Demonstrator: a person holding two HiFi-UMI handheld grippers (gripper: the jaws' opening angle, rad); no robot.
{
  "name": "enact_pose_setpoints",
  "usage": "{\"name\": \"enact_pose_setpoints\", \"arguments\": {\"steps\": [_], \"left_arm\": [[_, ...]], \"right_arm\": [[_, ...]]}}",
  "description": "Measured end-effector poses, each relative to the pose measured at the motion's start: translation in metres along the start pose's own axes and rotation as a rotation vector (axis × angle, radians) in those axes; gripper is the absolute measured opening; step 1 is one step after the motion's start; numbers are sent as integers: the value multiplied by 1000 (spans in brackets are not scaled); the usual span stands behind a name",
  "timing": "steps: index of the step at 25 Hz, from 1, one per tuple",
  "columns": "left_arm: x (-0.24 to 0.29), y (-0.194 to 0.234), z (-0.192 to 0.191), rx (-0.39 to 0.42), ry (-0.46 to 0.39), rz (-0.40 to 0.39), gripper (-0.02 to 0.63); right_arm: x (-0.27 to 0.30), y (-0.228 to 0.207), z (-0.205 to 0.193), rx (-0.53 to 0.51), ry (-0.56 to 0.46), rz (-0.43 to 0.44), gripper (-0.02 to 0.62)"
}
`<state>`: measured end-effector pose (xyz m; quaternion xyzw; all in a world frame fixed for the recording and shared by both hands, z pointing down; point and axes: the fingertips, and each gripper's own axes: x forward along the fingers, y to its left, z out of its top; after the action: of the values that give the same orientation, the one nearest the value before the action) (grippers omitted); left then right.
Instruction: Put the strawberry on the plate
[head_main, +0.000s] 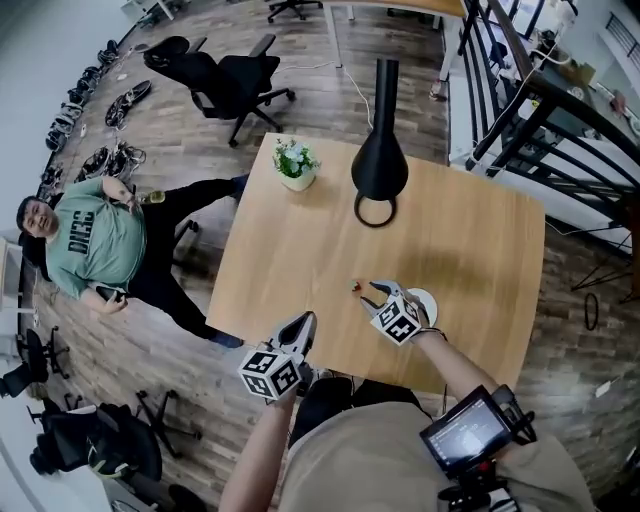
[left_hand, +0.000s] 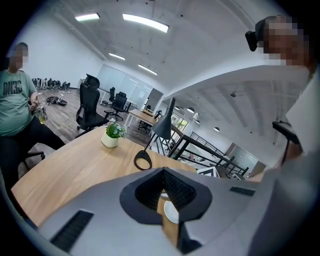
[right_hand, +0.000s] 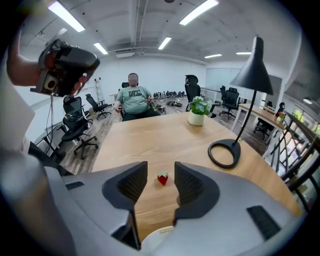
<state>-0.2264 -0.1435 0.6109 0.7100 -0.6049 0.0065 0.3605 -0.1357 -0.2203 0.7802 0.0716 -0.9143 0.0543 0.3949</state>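
Note:
A small red strawberry (head_main: 357, 287) lies on the wooden table (head_main: 300, 240). My right gripper (head_main: 373, 294) hovers just on the near side of it, jaws open. In the right gripper view the strawberry (right_hand: 162, 178) shows on the table a little ahead, in the gap of the open right gripper (right_hand: 160, 170), untouched. The small white plate (head_main: 426, 298) sits just right of that gripper, half hidden by it; its rim (right_hand: 157, 234) shows under the jaws. My left gripper (head_main: 306, 322) hangs shut and empty at the table's near edge; the plate (left_hand: 171, 212) shows behind its shut tips (left_hand: 163, 173).
A black desk lamp (head_main: 380, 160) with a ring base (right_hand: 224, 154) stands at the table's far side, with a small potted plant (head_main: 296, 165) left of it. A person in a green shirt (head_main: 95, 240) sits at the table's left. Office chairs stand around.

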Motion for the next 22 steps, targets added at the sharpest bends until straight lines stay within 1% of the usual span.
{"name": "enact_pose_setpoints", "arguments": {"steps": [5, 11, 16, 22], "left_arm": [[14, 8, 10, 38, 38, -24, 5], [26, 20, 15, 46, 80, -43, 5], [35, 26, 14, 52, 114, -50, 5], [31, 31, 13, 45, 126, -44, 5]], "right_arm": [[49, -7, -21, 35, 80, 18, 155], [95, -5, -53, 10, 188, 37, 153], [113, -3, -61, -12, 207, 37, 154], [132, 0, -66, -44, 213, 47, 153]]}}
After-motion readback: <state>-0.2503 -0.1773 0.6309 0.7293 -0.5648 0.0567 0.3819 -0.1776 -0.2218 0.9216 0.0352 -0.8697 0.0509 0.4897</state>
